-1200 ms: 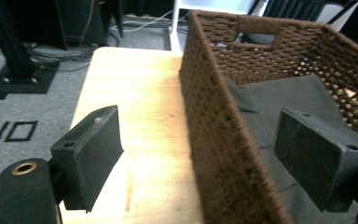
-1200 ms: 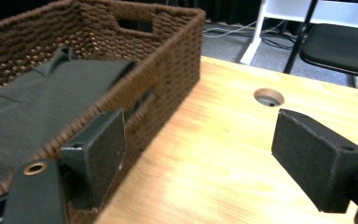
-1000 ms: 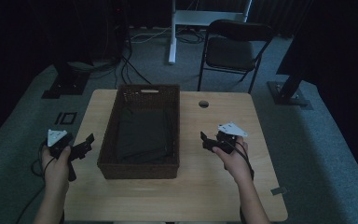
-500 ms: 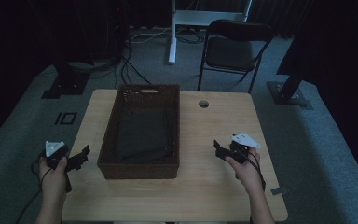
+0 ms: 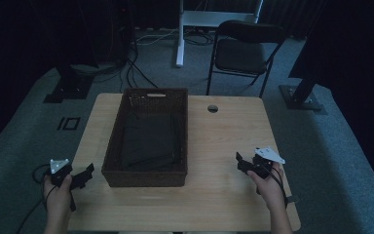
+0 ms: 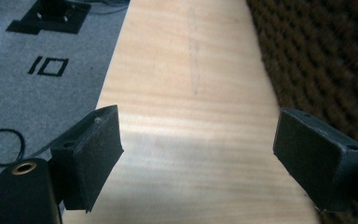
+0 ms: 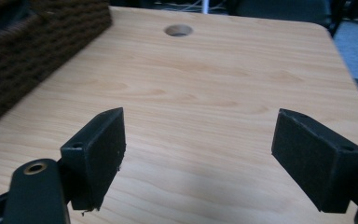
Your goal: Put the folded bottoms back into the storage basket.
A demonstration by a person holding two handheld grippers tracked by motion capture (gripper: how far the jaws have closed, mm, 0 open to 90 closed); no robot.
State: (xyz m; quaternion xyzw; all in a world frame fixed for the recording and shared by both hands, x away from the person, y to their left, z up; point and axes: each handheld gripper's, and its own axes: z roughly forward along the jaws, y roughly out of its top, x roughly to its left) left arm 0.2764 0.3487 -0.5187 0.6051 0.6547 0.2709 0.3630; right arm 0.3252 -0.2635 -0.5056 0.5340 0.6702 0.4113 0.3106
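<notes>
At the middle of the pale wooden counter [image 5: 224, 146] stands the dark brown woven rectangular basket [image 5: 148, 141], long side running away from me, with a dark flat item lying on its floor that I cannot identify. I hold the left gripper [image 5: 80, 176] just off the counter's left edge, beside the basket's near left corner, and the right gripper [image 5: 246, 163] over bare wood well to the basket's right. Both sets of jaws stand wide with nothing between them, as the left gripper [image 6: 196, 154] and right gripper [image 7: 198, 158] views confirm. I judge the basket light but bulky, its wicker walls fairly stiff yet liable to flex under a one-sided pull; the rough weave should resist slipping. I would take hold of the rim on the two long walls, one gripper each side, or at the slot handle [image 5: 150, 94] in the far wall.
</notes>
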